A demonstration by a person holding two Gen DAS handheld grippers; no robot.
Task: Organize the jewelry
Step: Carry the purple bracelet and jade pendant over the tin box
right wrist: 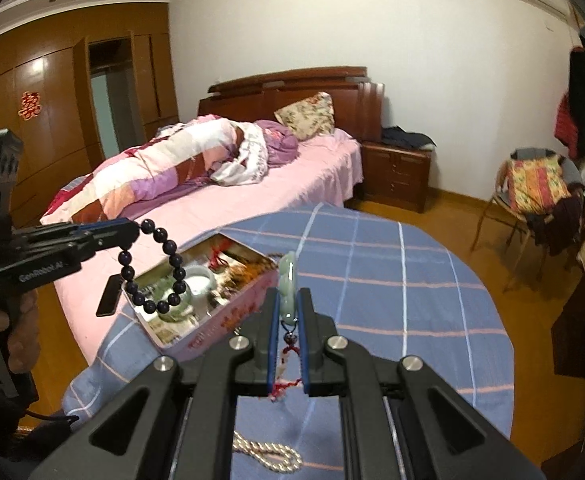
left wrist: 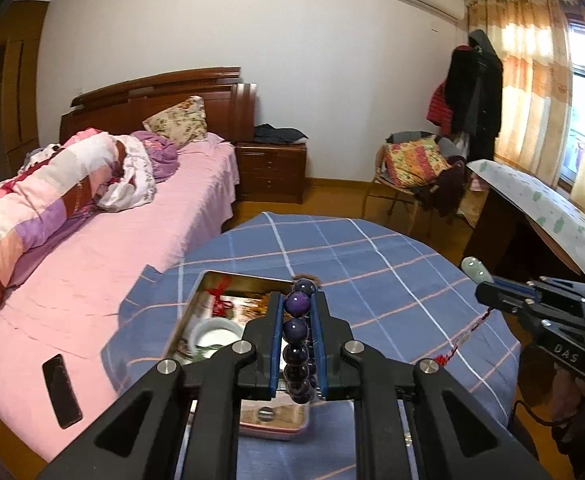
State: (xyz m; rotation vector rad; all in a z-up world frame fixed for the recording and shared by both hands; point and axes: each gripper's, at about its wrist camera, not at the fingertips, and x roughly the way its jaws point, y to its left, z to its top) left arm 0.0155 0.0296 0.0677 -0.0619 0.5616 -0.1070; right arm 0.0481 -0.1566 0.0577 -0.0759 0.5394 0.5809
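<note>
My left gripper (left wrist: 297, 300) is shut on a dark purple bead bracelet (left wrist: 296, 332) and holds it above the open metal jewelry tin (left wrist: 194, 304). In the right wrist view the bracelet (right wrist: 160, 268) hangs in a loop from the left gripper (right wrist: 134, 230) over the tin (right wrist: 228, 322). My right gripper (right wrist: 289, 304) is shut on a pale green jade pendant (right wrist: 287, 280) with a red cord (right wrist: 286, 364), held above the table to the right of the tin. The pendant (left wrist: 477, 270) also shows in the left wrist view at the tip of the right gripper (left wrist: 482, 290).
The round table has a blue checked cloth (left wrist: 372, 264). A white pearl necklace (right wrist: 268, 454) lies on it near me. The tin holds a white bangle (left wrist: 216, 334) and other pieces. A pink bed (left wrist: 92, 248) with a phone (left wrist: 62, 390) stands left, a desk (left wrist: 532, 204) right.
</note>
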